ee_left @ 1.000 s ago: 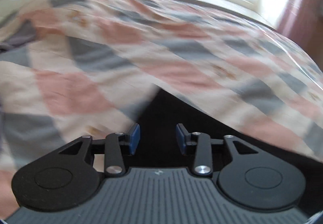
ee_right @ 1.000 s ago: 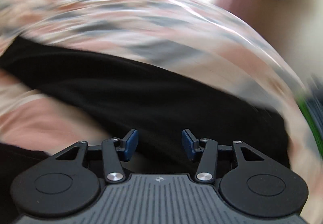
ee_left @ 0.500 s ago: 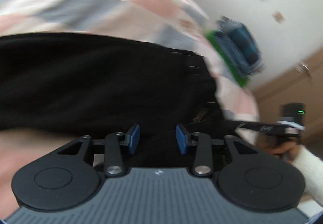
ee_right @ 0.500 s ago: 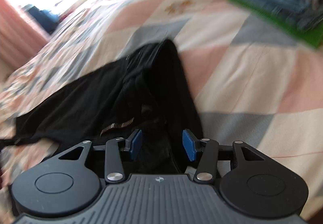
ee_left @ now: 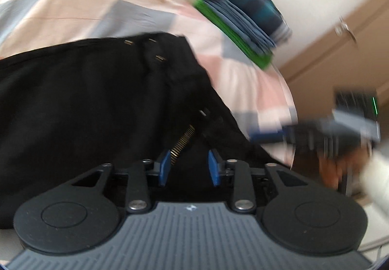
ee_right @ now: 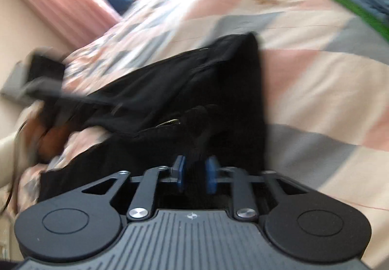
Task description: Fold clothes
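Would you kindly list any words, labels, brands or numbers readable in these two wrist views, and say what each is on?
None can be read in either view.
Left gripper body: a small white emblem, not lettering.
Right gripper body: a similar small emblem, no letters.
Black trousers, folded clothes stack, checked bedcover: no print or label shows; both views are motion-blurred.

A bedroom in a home: a bed under a patchwork quilt [ee_right: 304, 70] of pink, grey and cream squares, pink curtains [ee_right: 60, 0] beside a bright window, a stack of folded clothes [ee_left: 245, 24] on the quilt, and wooden wardrobe doors [ee_left: 340, 51] along the wall.
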The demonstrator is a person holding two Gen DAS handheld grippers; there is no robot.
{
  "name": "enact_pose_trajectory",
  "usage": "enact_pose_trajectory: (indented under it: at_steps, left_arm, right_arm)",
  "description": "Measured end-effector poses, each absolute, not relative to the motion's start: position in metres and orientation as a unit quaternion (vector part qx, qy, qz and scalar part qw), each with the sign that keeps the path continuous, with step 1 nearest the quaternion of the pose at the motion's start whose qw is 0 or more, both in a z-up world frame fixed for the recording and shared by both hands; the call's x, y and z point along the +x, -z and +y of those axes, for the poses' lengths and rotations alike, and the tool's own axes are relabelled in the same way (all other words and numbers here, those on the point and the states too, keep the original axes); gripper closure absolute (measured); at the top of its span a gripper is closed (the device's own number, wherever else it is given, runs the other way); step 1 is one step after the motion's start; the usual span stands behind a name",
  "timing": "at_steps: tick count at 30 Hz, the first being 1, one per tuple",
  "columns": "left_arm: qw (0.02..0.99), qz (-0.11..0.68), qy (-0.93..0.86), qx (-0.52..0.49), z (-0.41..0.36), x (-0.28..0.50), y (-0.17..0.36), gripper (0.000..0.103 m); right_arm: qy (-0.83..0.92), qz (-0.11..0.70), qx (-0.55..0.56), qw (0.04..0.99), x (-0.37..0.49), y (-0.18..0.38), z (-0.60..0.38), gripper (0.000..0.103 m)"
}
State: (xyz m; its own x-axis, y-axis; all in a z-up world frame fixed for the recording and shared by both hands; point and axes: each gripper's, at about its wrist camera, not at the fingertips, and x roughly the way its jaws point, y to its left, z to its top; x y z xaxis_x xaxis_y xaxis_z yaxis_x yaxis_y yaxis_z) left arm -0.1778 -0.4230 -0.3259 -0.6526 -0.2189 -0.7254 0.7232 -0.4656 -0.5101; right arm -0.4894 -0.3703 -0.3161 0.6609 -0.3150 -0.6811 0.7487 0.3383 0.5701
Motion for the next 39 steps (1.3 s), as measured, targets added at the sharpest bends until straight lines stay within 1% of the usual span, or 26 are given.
enact_pose_trajectory:
  at_steps: [2,3,6,7,8,9,10,11,12,13,15,17,19,20,21,22,24,25,27,28,30,31,32,35,38,39]
  left_arm:
    - [0.293,0.417,0.807,0.298,-0.421,-0.184,0.327,0.071]
    - [0.293,0.42,0.807,0.294,-0.422,-0.185,0.328,0.071]
    - [0.3,0.437,0.801,0.277,-0.423,-0.176,0.326,0.071]
    - [0.303,0.439,0.8,0.274,-0.423,-0.175,0.326,0.071]
    - [0.306,0.441,0.798,0.273,-0.422,-0.172,0.326,0.07]
    - [0.307,0.444,0.797,0.272,-0.42,-0.167,0.324,0.07]
    - [0.311,0.446,0.795,0.271,-0.417,-0.161,0.323,0.07]
    - [0.315,0.448,0.792,0.269,-0.415,-0.156,0.322,0.07]
    - [0.317,0.451,0.791,0.267,-0.413,-0.151,0.322,0.07]
    - [0.318,0.454,0.789,0.265,-0.411,-0.146,0.321,0.07]
    - [0.321,0.459,0.787,0.26,-0.409,-0.14,0.322,0.07]
    - [0.327,0.461,0.784,0.257,-0.409,-0.138,0.324,0.069]
    - [0.334,0.465,0.778,0.258,-0.411,-0.141,0.327,0.069]
    - [0.342,0.463,0.774,0.262,-0.412,-0.142,0.327,0.069]
    - [0.35,0.46,0.771,0.267,-0.412,-0.143,0.327,0.069]
    - [0.357,0.455,0.769,0.271,-0.411,-0.143,0.325,0.069]
    - [0.366,0.448,0.771,0.267,-0.408,-0.138,0.318,0.069]
    - [0.368,0.451,0.77,0.262,-0.406,-0.134,0.316,0.067]
    - [0.373,0.461,0.764,0.254,-0.404,-0.126,0.315,0.066]
    - [0.375,0.467,0.761,0.249,-0.403,-0.122,0.315,0.066]
    - [0.379,0.48,0.754,0.238,-0.4,-0.115,0.316,0.065]
    - [0.381,0.487,0.75,0.233,-0.4,-0.113,0.316,0.065]
    - [0.385,0.492,0.746,0.23,-0.399,-0.113,0.316,0.065]
    - [0.392,0.501,0.738,0.225,-0.394,-0.112,0.317,0.065]
    - [0.388,0.505,0.737,0.226,-0.388,-0.113,0.319,0.065]
    - [0.386,0.506,0.737,0.228,-0.387,-0.114,0.32,0.065]
  right_arm:
    - [0.337,0.179,0.495,0.781,-0.5,0.323,-0.392,0.069]
    - [0.332,0.166,0.501,0.782,-0.501,0.326,-0.405,0.069]
    - [0.302,0.163,0.511,0.788,-0.492,0.34,-0.442,0.068]
    - [0.28,0.166,0.523,0.788,-0.487,0.349,-0.453,0.061]
    - [0.264,0.172,0.534,0.784,-0.482,0.356,-0.46,0.05]
    - [0.255,0.179,0.543,0.78,-0.477,0.363,-0.466,0.049]
    - [0.255,0.191,0.548,0.774,-0.475,0.367,-0.469,0.058]
    - [0.26,0.206,0.551,0.766,-0.472,0.37,-0.47,0.08]
    - [0.259,0.204,0.566,0.756,-0.475,0.368,-0.468,0.087]
    - [0.254,0.193,0.586,0.745,-0.481,0.365,-0.466,0.089]
    - [0.243,0.173,0.617,0.729,-0.489,0.353,-0.461,0.09]
    - [0.235,0.172,0.616,0.732,-0.492,0.331,-0.458,0.092]
    - [0.281,0.226,0.606,0.709,-0.49,0.329,-0.464,0.094]
    - [0.313,0.258,0.604,0.686,-0.489,0.337,-0.468,0.101]
    - [0.347,0.288,0.6,0.661,-0.487,0.349,-0.472,0.103]
    - [0.37,0.315,0.587,0.647,-0.483,0.36,-0.473,0.103]
    - [0.378,0.323,0.568,0.656,-0.479,0.37,-0.47,0.103]
    - [0.382,0.312,0.569,0.659,-0.482,0.368,-0.467,0.103]
    - [0.393,0.267,0.563,0.677,-0.495,0.357,-0.451,0.097]
    - [0.391,0.244,0.561,0.687,-0.503,0.351,-0.44,0.087]
    - [0.366,0.199,0.572,0.707,-0.516,0.343,-0.421,0.077]
    - [0.344,0.185,0.583,0.713,-0.519,0.344,-0.414,0.067]
    - [0.329,0.188,0.585,0.718,-0.513,0.346,-0.411,0.056]
    - [0.307,0.244,0.545,0.741,-0.483,0.352,-0.41,0.055]
    - [0.292,0.252,0.496,0.778,-0.469,0.357,-0.408,0.055]
    - [0.283,0.244,0.501,0.781,-0.469,0.359,-0.409,0.058]
